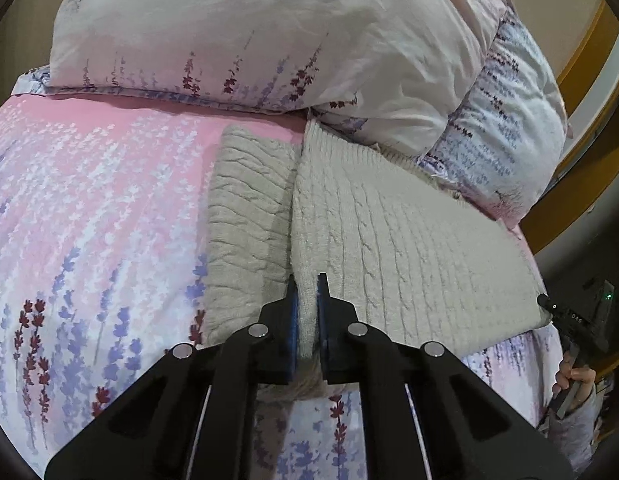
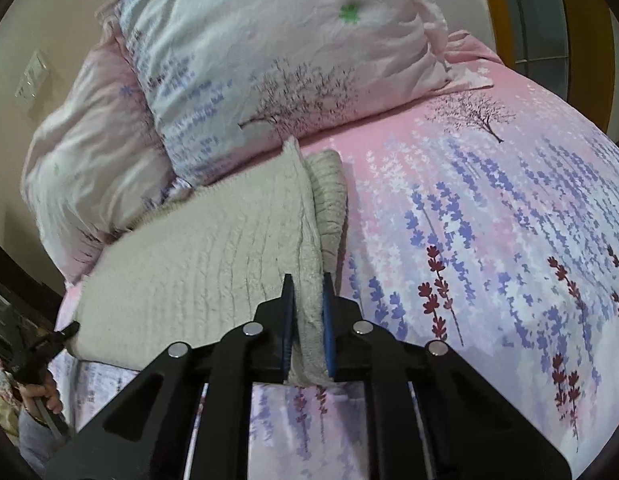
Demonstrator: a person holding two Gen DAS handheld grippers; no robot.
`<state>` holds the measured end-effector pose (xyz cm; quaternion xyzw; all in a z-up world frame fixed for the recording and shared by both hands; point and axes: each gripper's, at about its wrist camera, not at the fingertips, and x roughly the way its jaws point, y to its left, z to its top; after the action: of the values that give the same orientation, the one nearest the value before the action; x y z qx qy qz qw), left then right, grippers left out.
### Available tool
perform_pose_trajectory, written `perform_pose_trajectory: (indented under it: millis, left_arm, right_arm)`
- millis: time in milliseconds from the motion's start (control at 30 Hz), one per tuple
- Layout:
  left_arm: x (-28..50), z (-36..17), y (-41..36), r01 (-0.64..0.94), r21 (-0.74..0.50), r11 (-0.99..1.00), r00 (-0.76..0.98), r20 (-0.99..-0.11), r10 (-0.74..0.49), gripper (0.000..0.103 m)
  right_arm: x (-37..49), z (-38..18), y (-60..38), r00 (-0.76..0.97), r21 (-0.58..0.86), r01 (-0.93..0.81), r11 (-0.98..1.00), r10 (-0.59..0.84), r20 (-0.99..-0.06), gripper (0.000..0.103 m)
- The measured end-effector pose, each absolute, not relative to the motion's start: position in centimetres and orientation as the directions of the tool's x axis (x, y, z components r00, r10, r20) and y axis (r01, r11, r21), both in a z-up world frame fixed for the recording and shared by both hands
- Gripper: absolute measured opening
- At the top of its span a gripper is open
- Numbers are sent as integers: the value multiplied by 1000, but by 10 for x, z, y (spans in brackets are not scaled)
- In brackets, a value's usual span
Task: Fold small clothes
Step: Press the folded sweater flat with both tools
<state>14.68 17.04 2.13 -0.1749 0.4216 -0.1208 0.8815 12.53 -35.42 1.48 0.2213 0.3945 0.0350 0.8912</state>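
A cream cable-knit sweater (image 1: 389, 232) lies on the floral bedspread, its sleeves folded along both sides. My left gripper (image 1: 307, 280) is shut on the near left corner of the sweater, with knit fabric pinched between its blue pads. In the right wrist view the same sweater (image 2: 197, 264) spreads to the left, and my right gripper (image 2: 308, 280) is shut on its near right corner. The right gripper also shows at the far right of the left wrist view, as a black tool (image 1: 577, 320) in a hand. The left gripper shows as a tool (image 2: 45, 348) at the lower left of the right wrist view.
Two large floral pillows (image 1: 269, 28) (image 2: 277, 48) lean at the head of the bed, just beyond the sweater's far edge. The pink and lavender bedspread (image 1: 89, 208) (image 2: 489, 220) stretches wide on either side. A wooden frame (image 1: 581, 56) stands past the bed's edge.
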Motion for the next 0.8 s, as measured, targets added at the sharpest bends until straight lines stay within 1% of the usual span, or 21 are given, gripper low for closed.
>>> perform_pose_trajectory:
  millis: [100, 167, 300, 333, 367, 400, 467, 500, 533, 567, 600, 633, 667, 700, 767, 800]
  left_arm:
    - [143, 24, 174, 77, -418, 905, 614, -696, -373, 7]
    - [142, 24, 175, 85, -410, 908, 610, -699, -373, 7]
    - [146, 18, 175, 95, -393, 915, 599, -711, -368, 7]
    - [147, 18, 174, 99, -390, 915, 599, -711, -368, 7]
    - [147, 18, 173, 100, -387, 916, 600, -712, -366, 7]
    - [147, 20, 172, 105, -382, 918, 599, -713, -365, 8]
    - [146, 22, 172, 104, -378, 920, 603, -712, -361, 11]
    - [144, 25, 173, 101, -376, 921, 611, -708, -356, 11]
    - [141, 30, 174, 99, -368, 925, 624, -701, -345, 14]
    - [139, 33, 175, 92, -358, 929, 638, -695, -331, 19]
    - [137, 39, 176, 83, -346, 934, 660, -683, -312, 36]
    - [134, 46, 176, 75, -329, 941, 685, -669, -288, 44]
    - [133, 50, 174, 72, -315, 946, 700, -659, -273, 54]
    - [131, 57, 168, 82, -291, 953, 721, -642, -259, 56]
    - [131, 64, 152, 120, -252, 960, 737, -625, -256, 61]
    - [133, 66, 140, 146, -227, 963, 741, -620, -259, 67]
  right_arm:
    - [116, 18, -353, 692, 426, 116, 897, 235, -683, 8]
    - [111, 15, -354, 686, 430, 128, 894, 233, -689, 7]
    - [109, -5, -357, 642, 427, 179, 887, 223, -733, 7]
    - [108, -6, -357, 649, 429, 182, 885, 220, -729, 7]
    - [108, -3, -354, 647, 407, 181, 895, 204, -735, 8]
    - [108, -1, -351, 645, 387, 179, 905, 189, -741, 10]
    - [109, 8, -345, 645, 332, 188, 924, 139, -751, 24]
    - [107, 15, -343, 661, 307, 200, 930, 103, -743, 29]
    - [105, 21, -342, 679, 300, 197, 934, 91, -728, 38]
    - [104, 30, -339, 707, 286, 187, 940, 73, -703, 41]
    - [103, 38, -333, 728, 268, 171, 948, 62, -683, 44]
    - [106, 42, -328, 738, 257, 151, 955, 64, -672, 46]
    - [109, 47, -318, 746, 244, 115, 963, 79, -661, 51]
    - [112, 49, -311, 747, 236, 92, 967, 90, -658, 55]
    - [123, 49, -287, 730, 209, 26, 977, 125, -672, 57]
    - [131, 45, -272, 711, 193, -12, 981, 144, -688, 58]
